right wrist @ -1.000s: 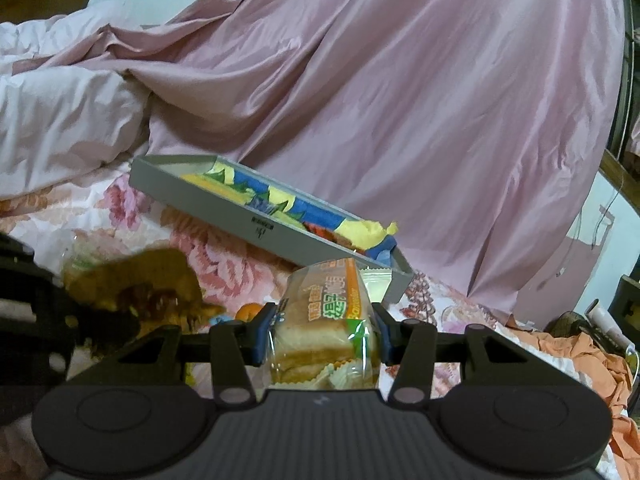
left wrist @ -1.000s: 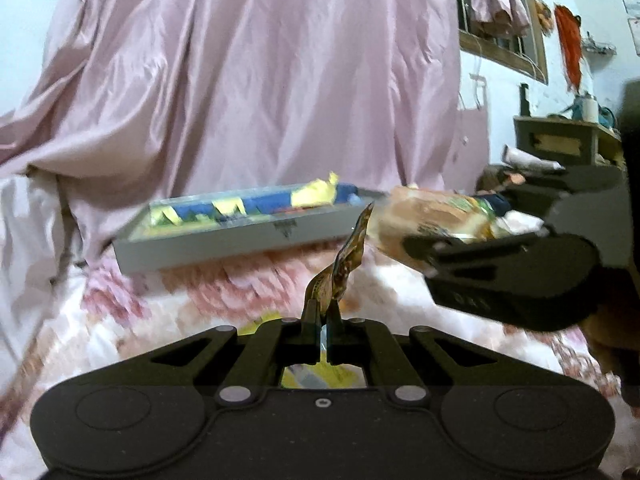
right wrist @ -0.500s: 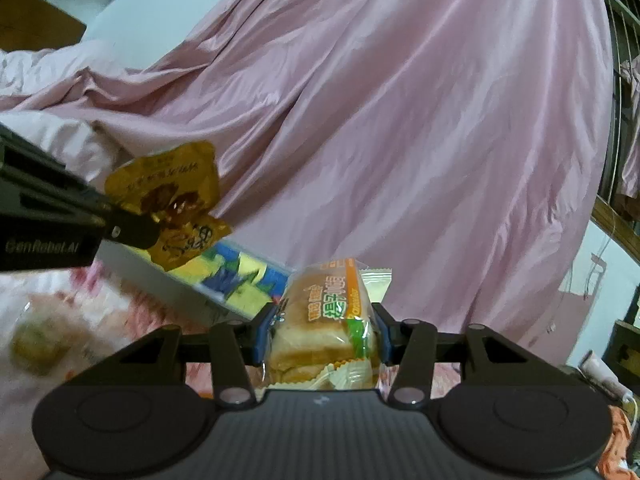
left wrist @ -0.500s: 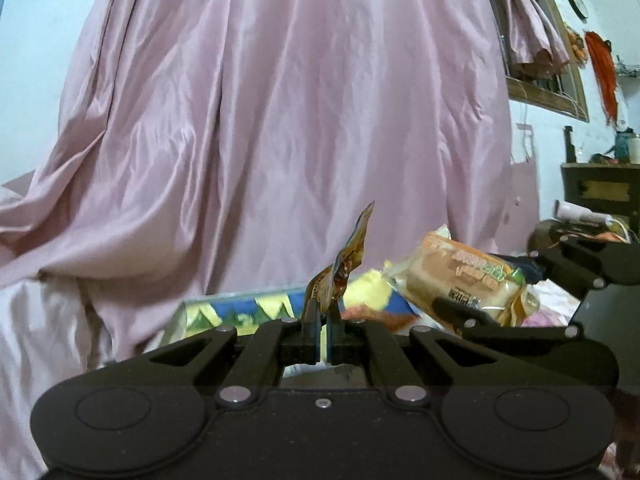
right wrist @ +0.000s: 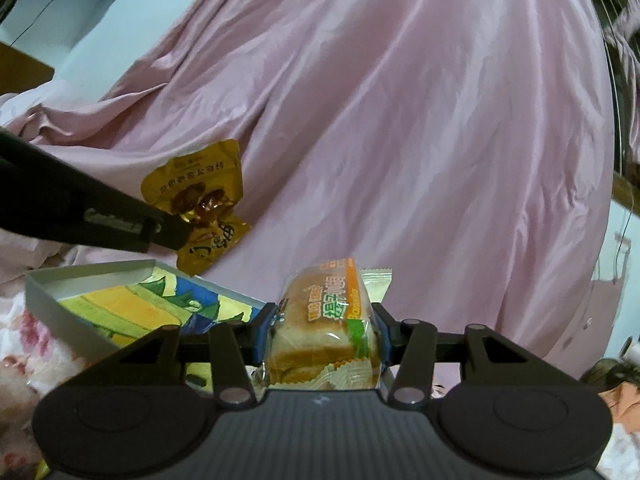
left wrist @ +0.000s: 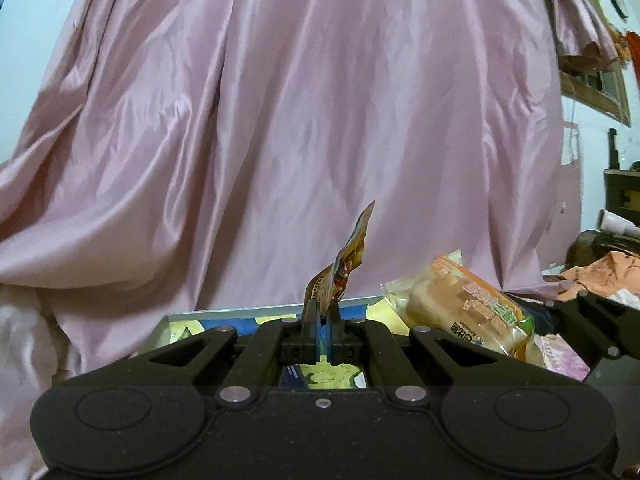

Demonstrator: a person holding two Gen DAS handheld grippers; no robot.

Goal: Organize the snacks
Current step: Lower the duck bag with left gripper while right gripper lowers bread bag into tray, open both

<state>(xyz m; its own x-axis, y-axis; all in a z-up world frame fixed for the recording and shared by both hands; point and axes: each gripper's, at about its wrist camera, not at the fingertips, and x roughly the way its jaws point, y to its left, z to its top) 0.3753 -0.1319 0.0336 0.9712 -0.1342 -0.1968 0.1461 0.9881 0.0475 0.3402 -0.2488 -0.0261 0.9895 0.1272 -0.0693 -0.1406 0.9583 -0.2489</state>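
Observation:
My left gripper (left wrist: 321, 320) is shut on the edge of a thin golden snack packet (left wrist: 344, 264), which stands up edge-on between its fingers. The right wrist view shows that same golden packet (right wrist: 200, 204) from the side, held over the grey tray (right wrist: 92, 272) by the left gripper (right wrist: 176, 236). My right gripper (right wrist: 322, 334) is shut on a wrapped loaf of sliced bread (right wrist: 324, 328), pads pressing both sides. In the left wrist view the bread (left wrist: 468, 312) hangs at the right above the tray (left wrist: 224, 314). Yellow and blue packets lie in the tray.
A big pink satin drape (left wrist: 320, 120) fills the background just behind the tray. The tray rests on a floral bedsheet (right wrist: 16, 320). Orange cloth (left wrist: 604, 272) and dark furniture (left wrist: 622, 192) sit at the far right.
Both grippers have moved forward to the tray with their loads. The tray now lies close under them, and the golden packet has come over its near corner.

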